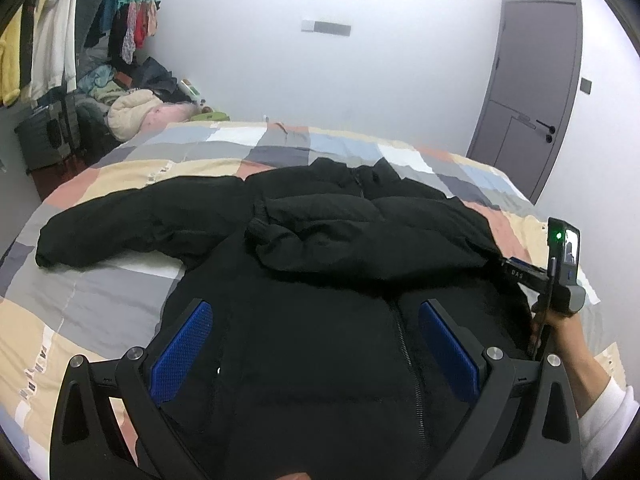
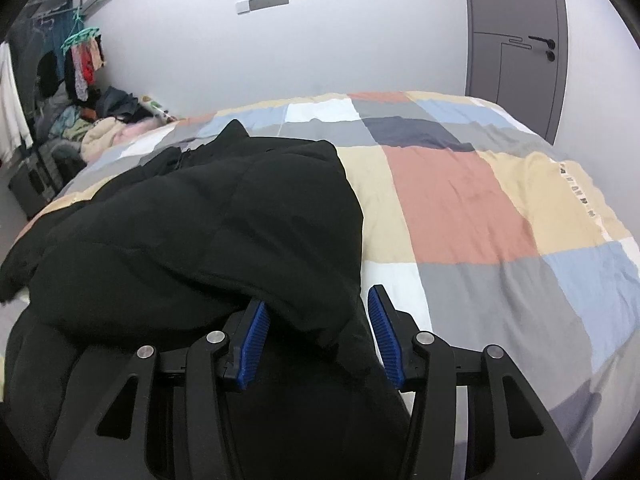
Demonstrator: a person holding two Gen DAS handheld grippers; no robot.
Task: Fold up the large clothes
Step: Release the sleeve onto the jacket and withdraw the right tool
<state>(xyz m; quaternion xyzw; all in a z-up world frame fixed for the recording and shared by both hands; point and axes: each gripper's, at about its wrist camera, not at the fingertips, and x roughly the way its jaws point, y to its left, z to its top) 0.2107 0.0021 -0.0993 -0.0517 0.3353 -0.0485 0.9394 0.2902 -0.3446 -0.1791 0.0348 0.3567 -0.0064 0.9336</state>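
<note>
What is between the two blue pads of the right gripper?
In the right wrist view, a folded edge of the black jacket lies between the right gripper's pads.

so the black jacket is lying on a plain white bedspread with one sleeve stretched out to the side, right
Not quite. The bedspread is not plain white: it is a patchwork of coloured squares, as the right wrist view shows. The black jacket does lie on it, and the left wrist view shows one sleeve stretched out to the side.
</note>
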